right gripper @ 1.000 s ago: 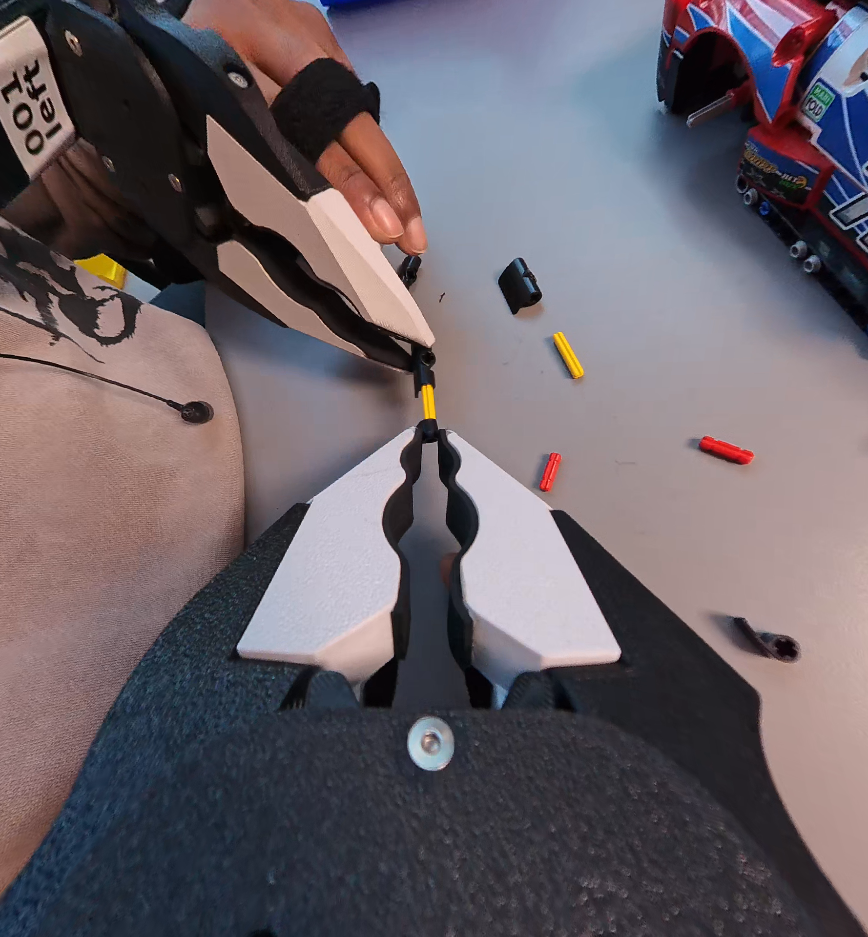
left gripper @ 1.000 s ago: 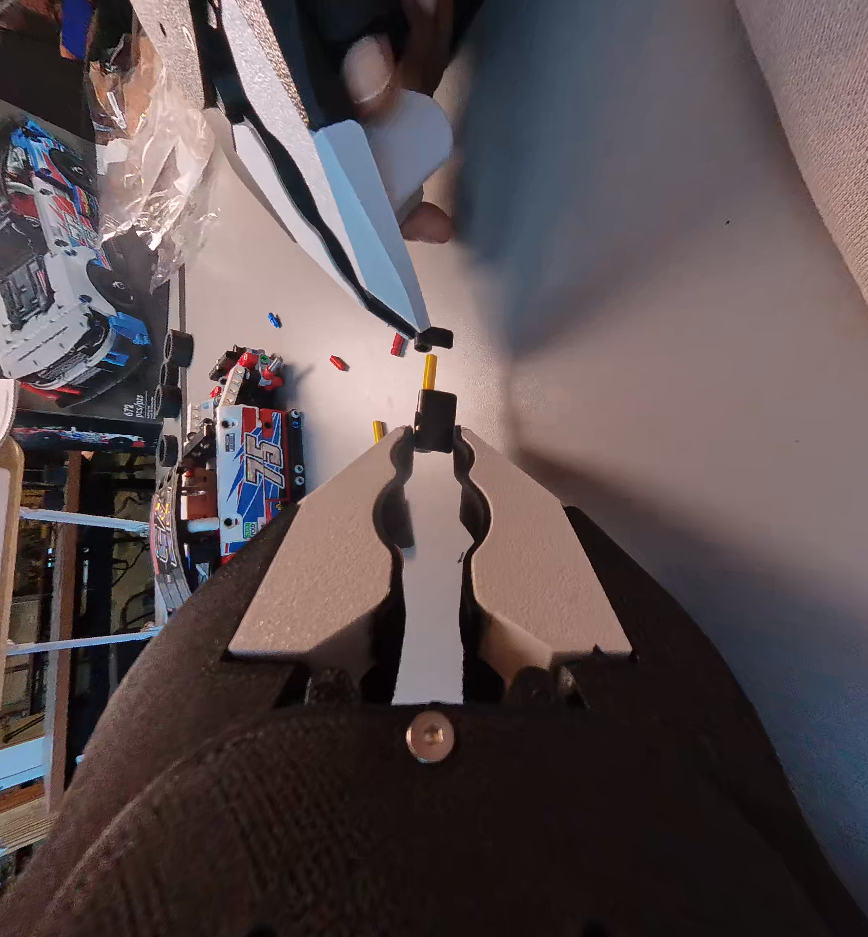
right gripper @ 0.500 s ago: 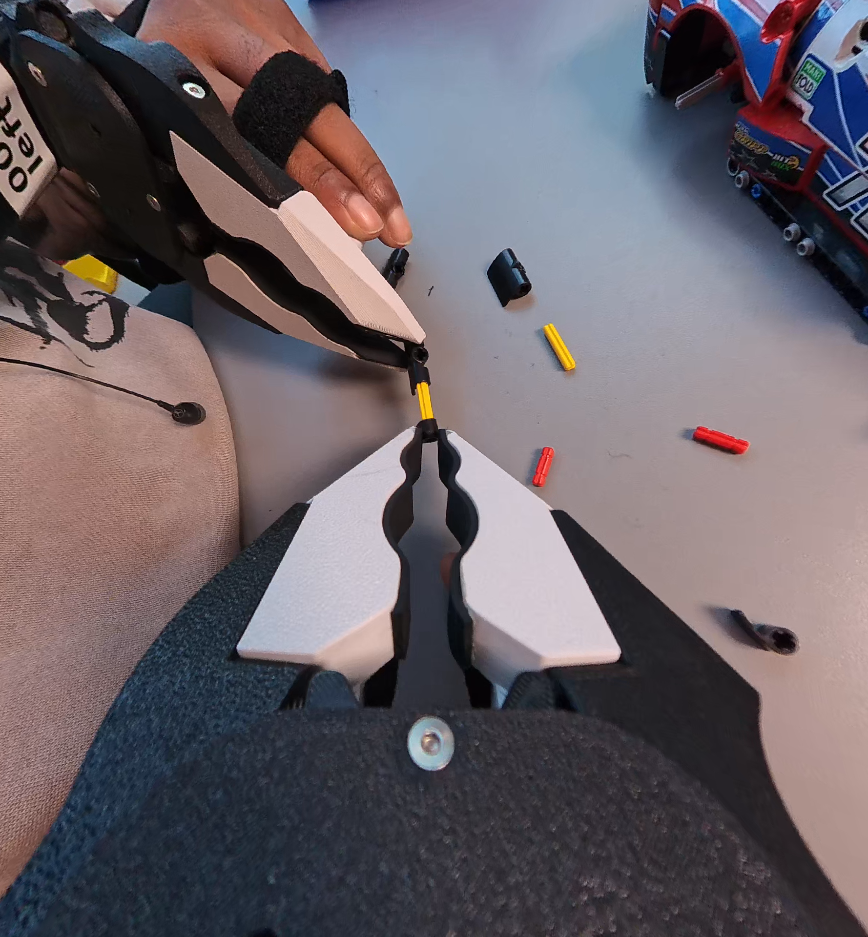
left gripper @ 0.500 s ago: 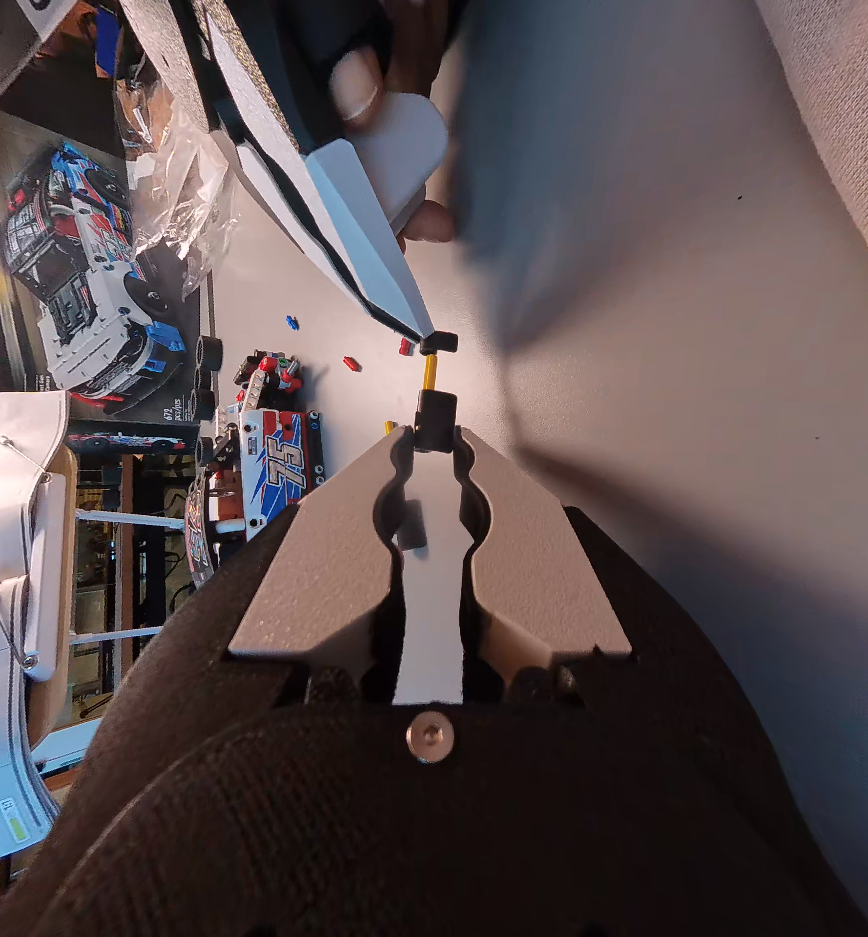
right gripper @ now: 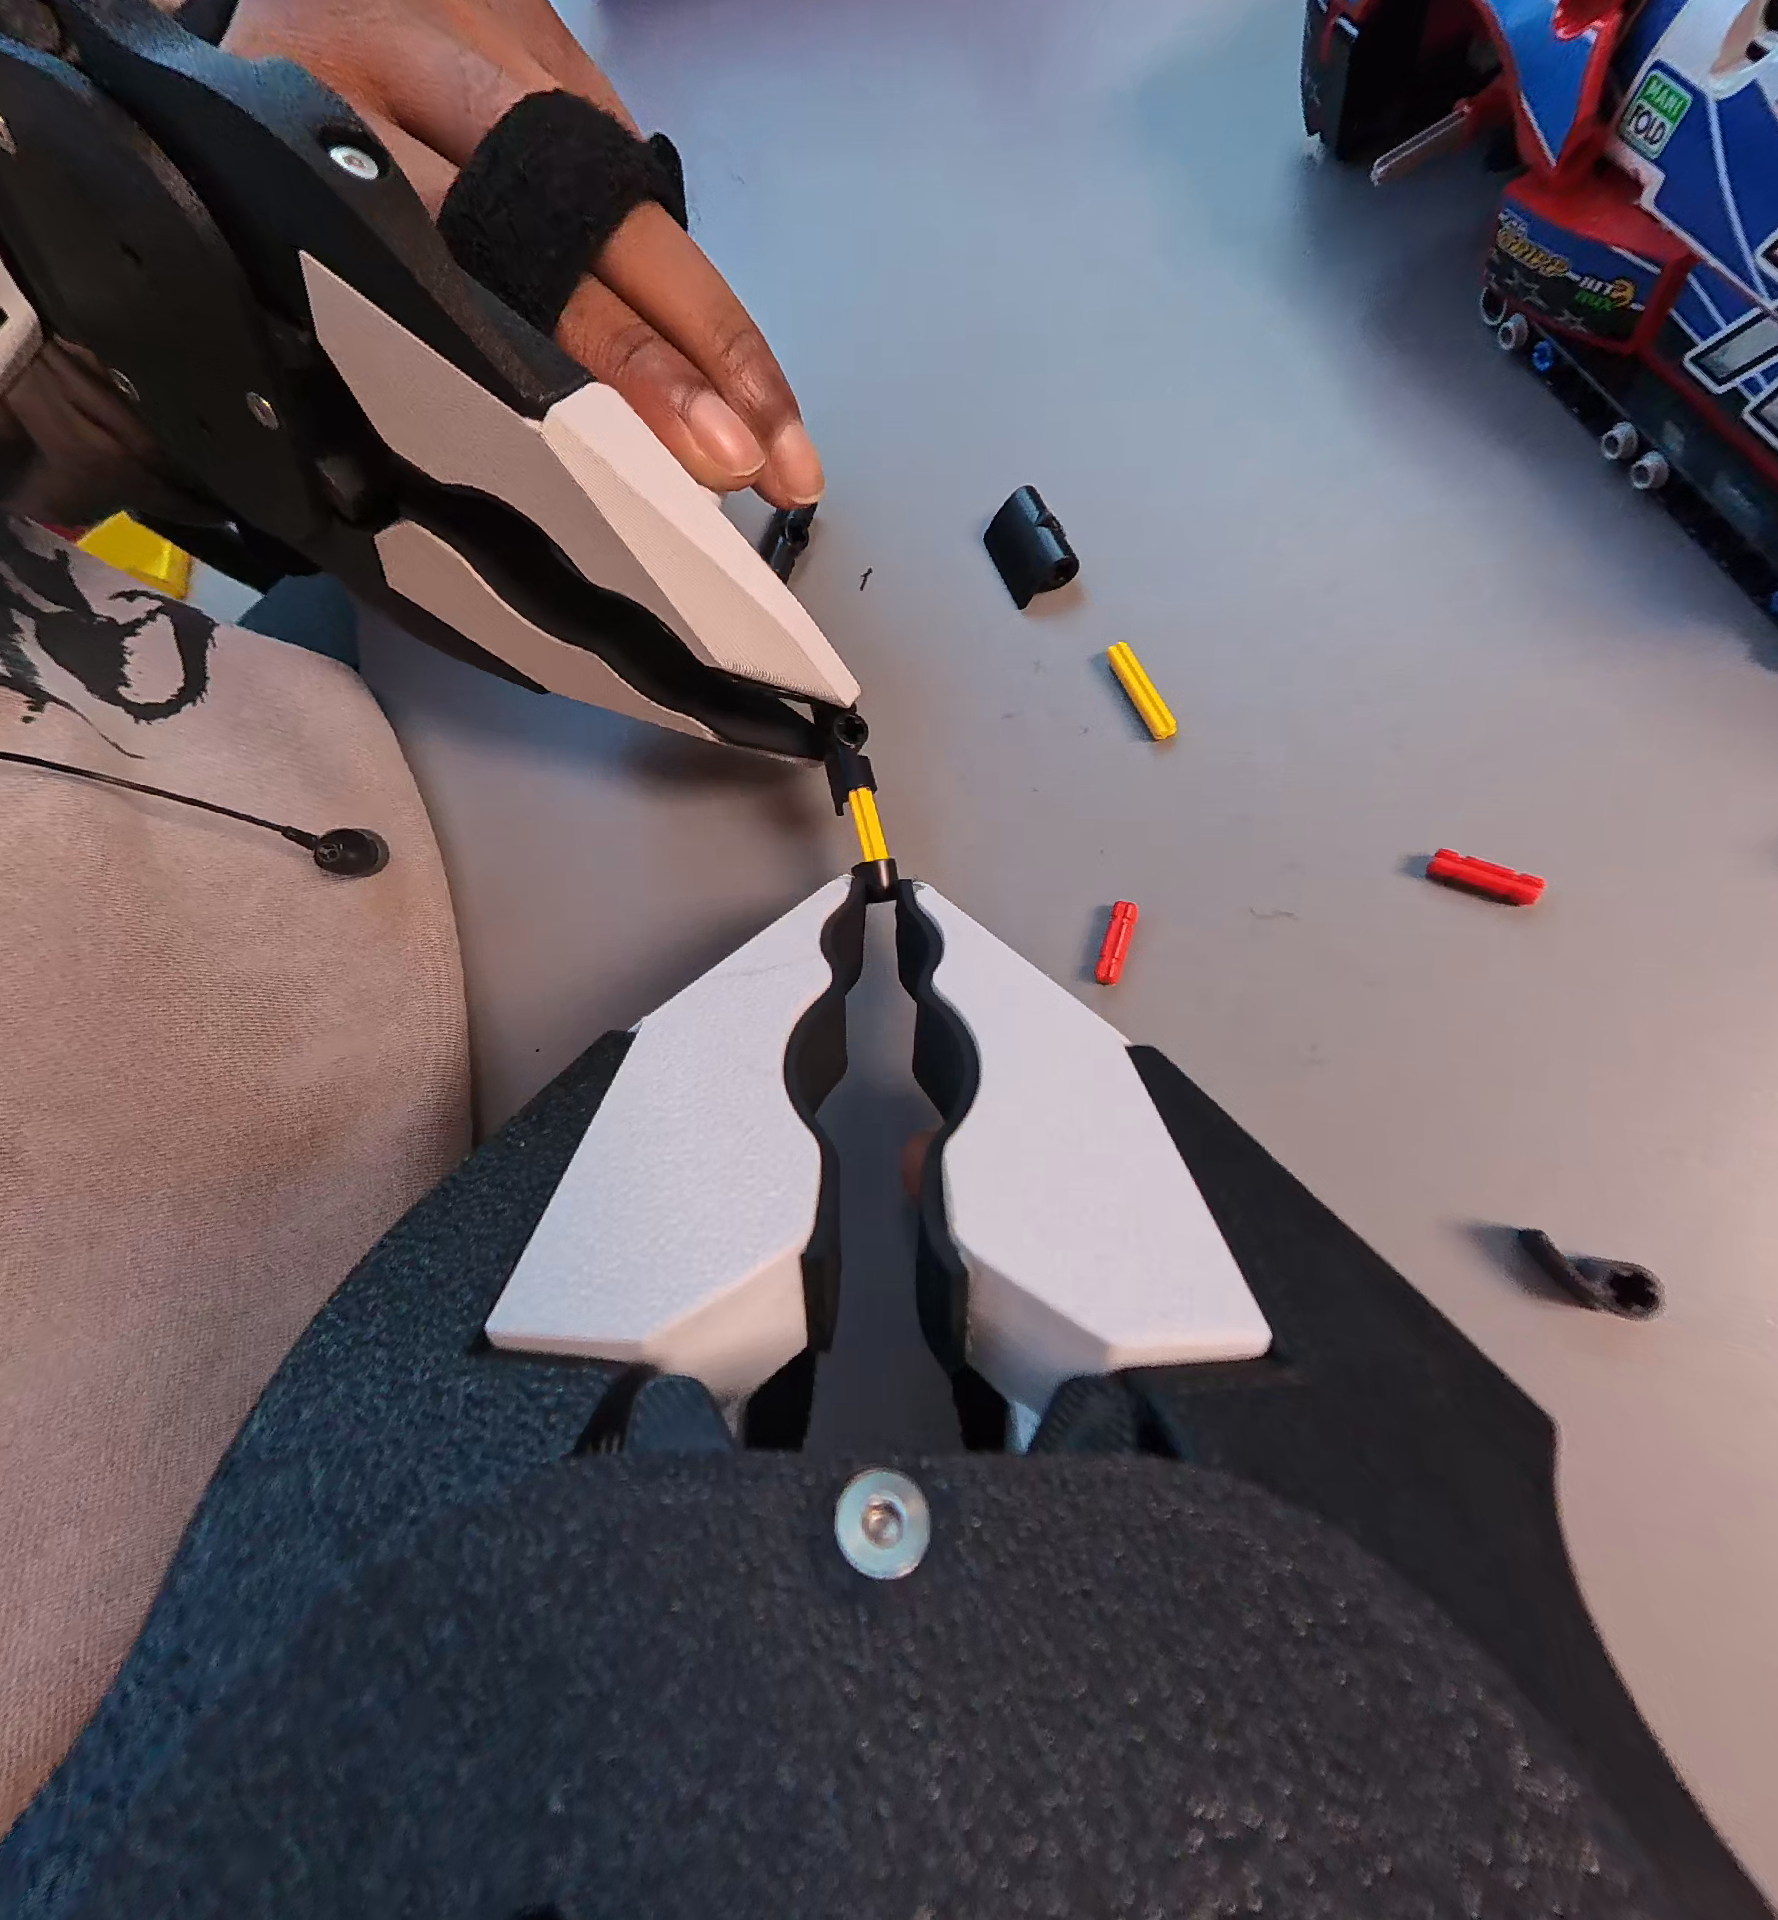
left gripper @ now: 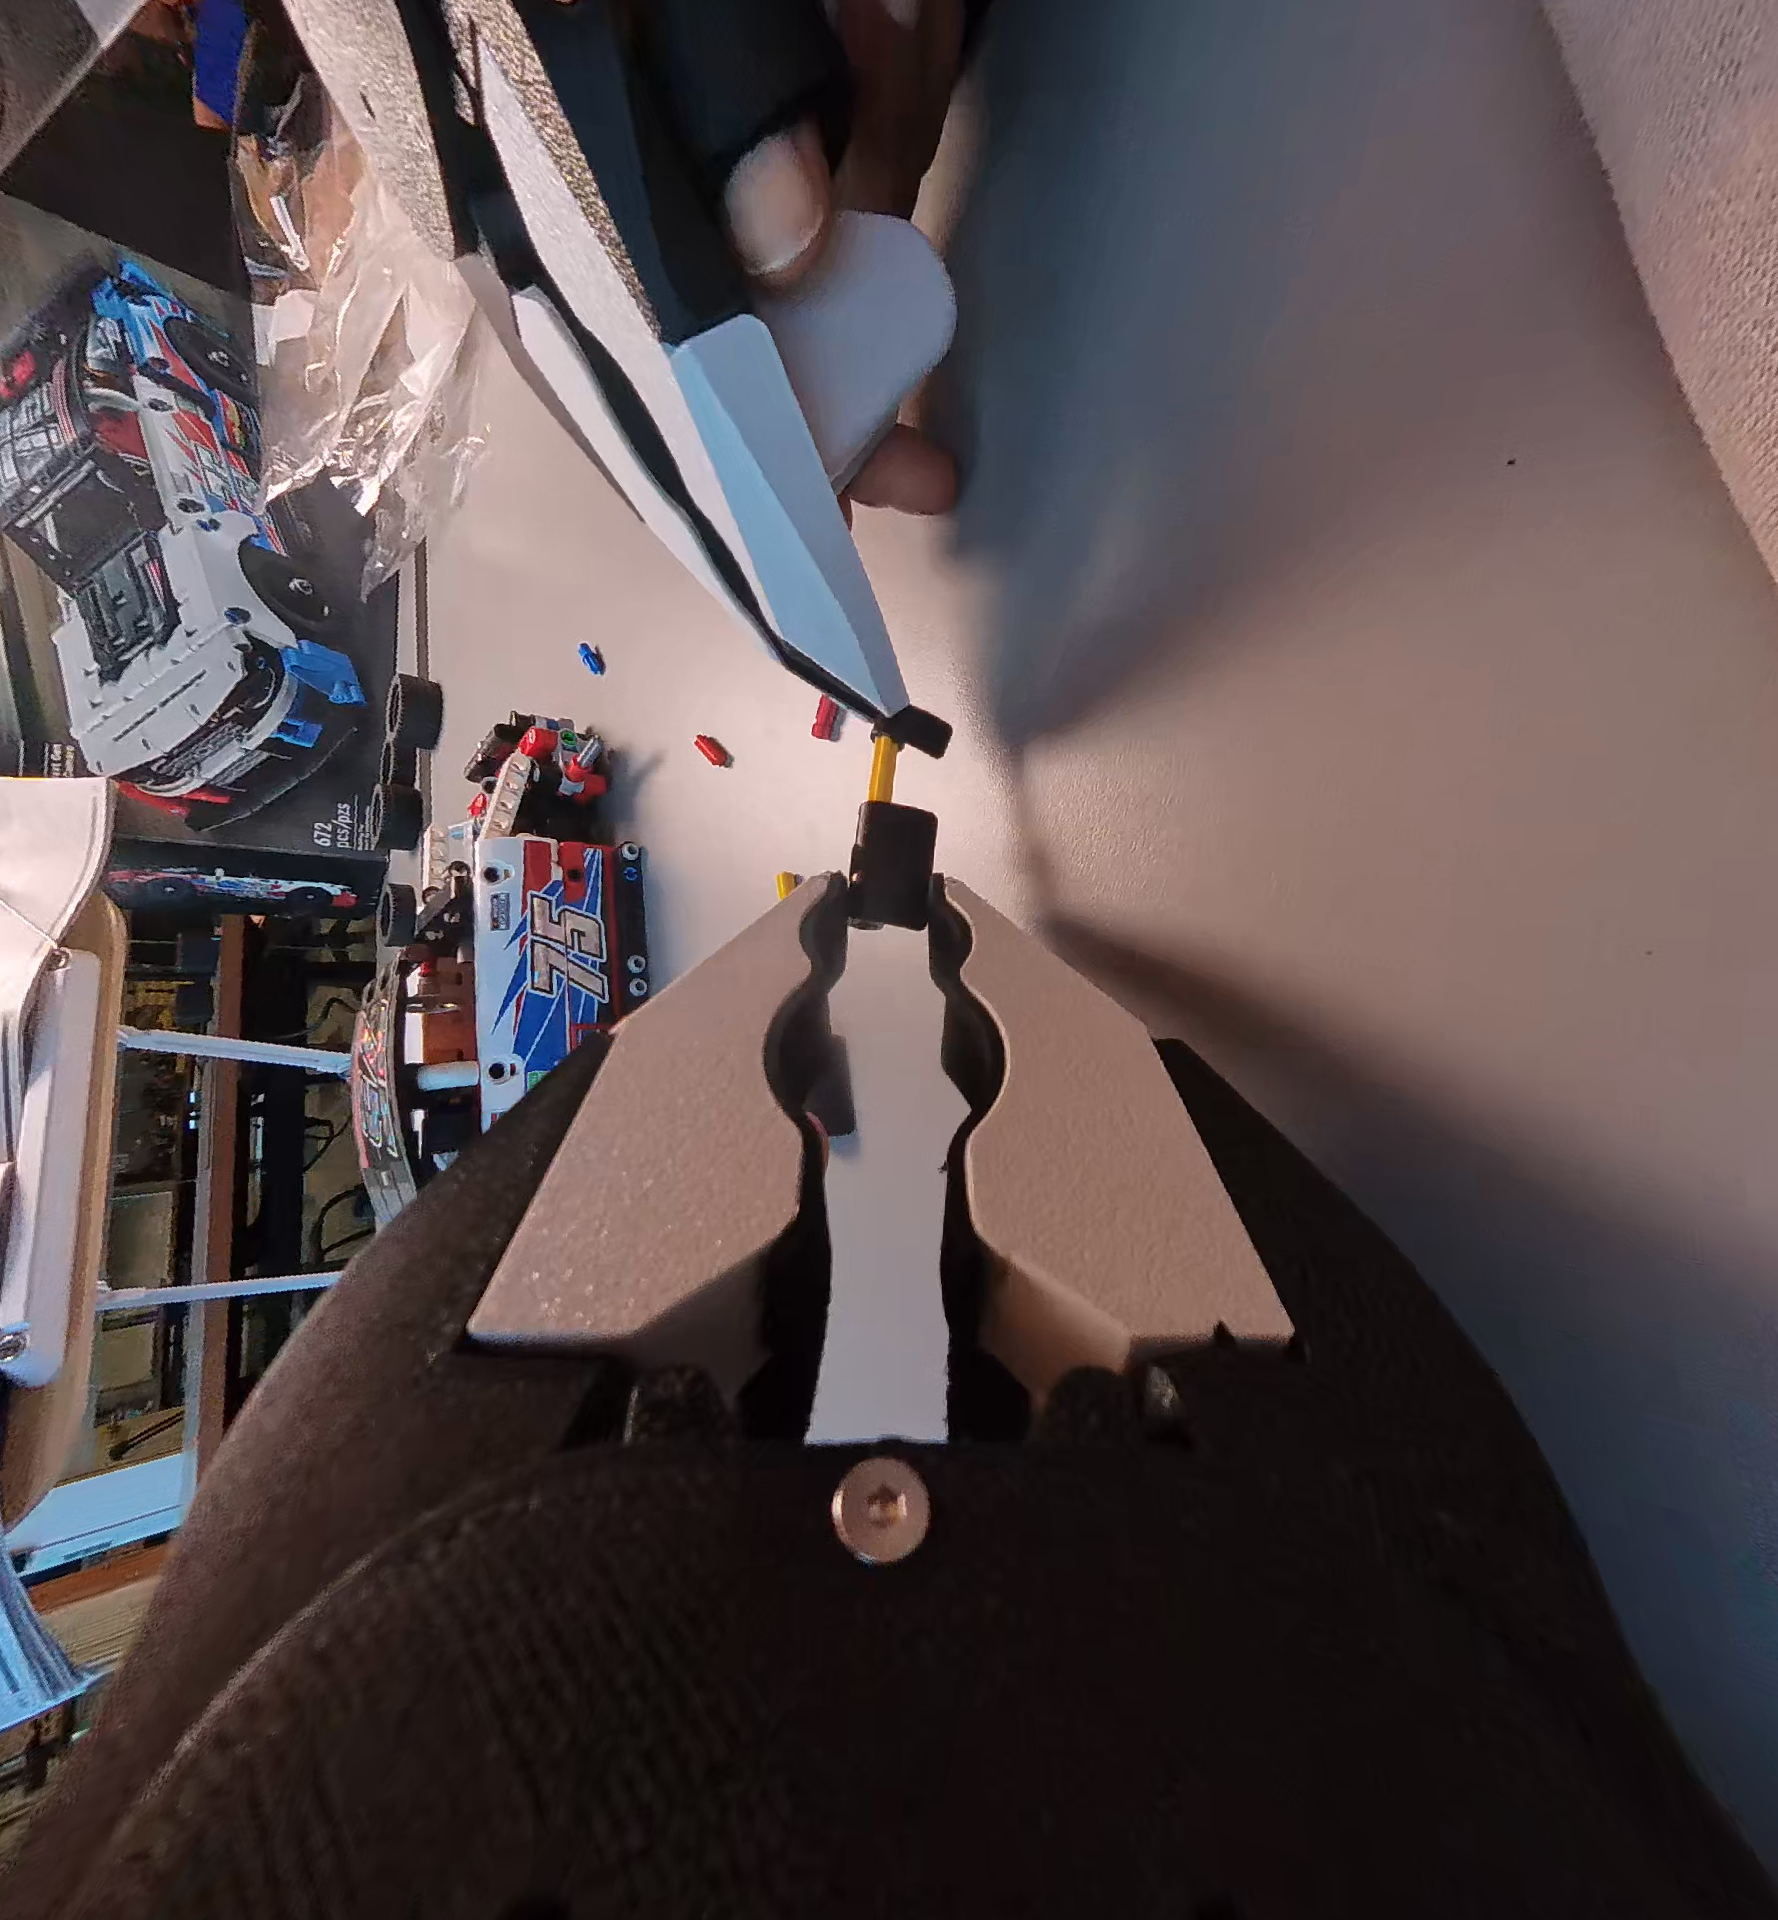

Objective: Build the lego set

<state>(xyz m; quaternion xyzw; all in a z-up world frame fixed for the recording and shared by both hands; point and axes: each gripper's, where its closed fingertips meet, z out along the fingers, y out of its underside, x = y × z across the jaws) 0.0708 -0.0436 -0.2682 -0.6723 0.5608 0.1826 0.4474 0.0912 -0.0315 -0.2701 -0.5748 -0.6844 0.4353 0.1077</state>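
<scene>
A short yellow axle (right gripper: 867,826) joins two small black pieces above the grey table. My left gripper (left gripper: 890,888) is shut on the black connector (left gripper: 893,862) at one end of the yellow axle (left gripper: 880,774). My right gripper (right gripper: 880,888) is shut on the small black piece (right gripper: 879,881) at the other end. Each gripper shows in the other's view: the right gripper (left gripper: 895,712) comes in from the top, the left gripper (right gripper: 833,722) from the upper left. The two grippers point tip to tip.
The partly built race car (right gripper: 1695,260) stands at the far right, also in the left wrist view (left gripper: 552,935). Loose on the table lie a yellow axle (right gripper: 1141,691), two red pins (right gripper: 1116,940), a black connector (right gripper: 1030,545) and a black piece (right gripper: 1591,1283). The set's box (left gripper: 137,520), a plastic bag (left gripper: 376,343) and black tyres (left gripper: 412,717) sit beyond the car.
Both grippers keep their hold on the joined pieces. The pair has shifted slightly, and the left wrist view now takes in more of the box and car. The axle's visible length looks unchanged.
</scene>
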